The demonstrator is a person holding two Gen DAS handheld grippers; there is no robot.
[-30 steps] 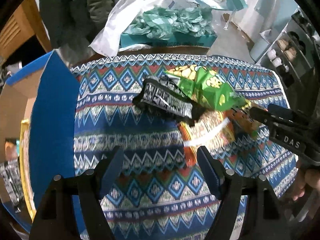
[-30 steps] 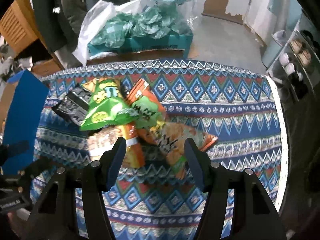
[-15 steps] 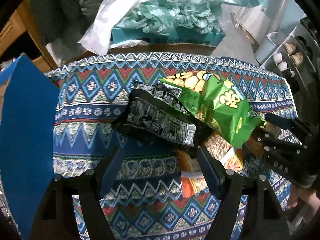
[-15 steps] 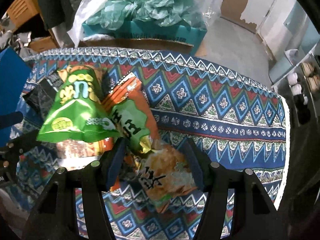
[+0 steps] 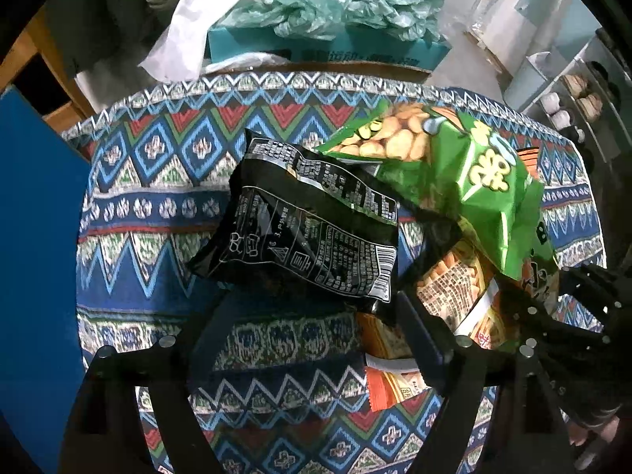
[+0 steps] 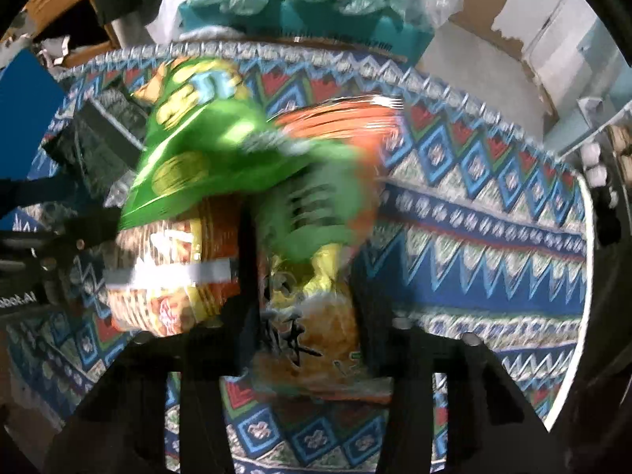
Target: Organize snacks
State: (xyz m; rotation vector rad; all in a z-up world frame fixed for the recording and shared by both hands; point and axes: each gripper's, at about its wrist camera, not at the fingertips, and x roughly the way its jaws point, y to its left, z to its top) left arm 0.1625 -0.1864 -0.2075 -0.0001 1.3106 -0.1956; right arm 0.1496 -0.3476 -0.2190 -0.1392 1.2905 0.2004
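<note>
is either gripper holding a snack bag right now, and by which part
The right gripper is closing around the near end of the orange-and-yellow crinkly snack bag. The left gripper, opening, holds nothing.

Not much readable tbh. The black bag [image 5: 312, 233] has tiny white print plus a barcode, too small to read. The green bag [image 5: 466, 181] has big yellow characters I can't make out.

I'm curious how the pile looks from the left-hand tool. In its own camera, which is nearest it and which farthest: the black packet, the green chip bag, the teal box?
1. Black packet: straight ahead, its lower edge between the open fingers of the left gripper.
2. Green chip bag: beyond it, up and right.
3. Teal box: past the table's far edge.
</note>
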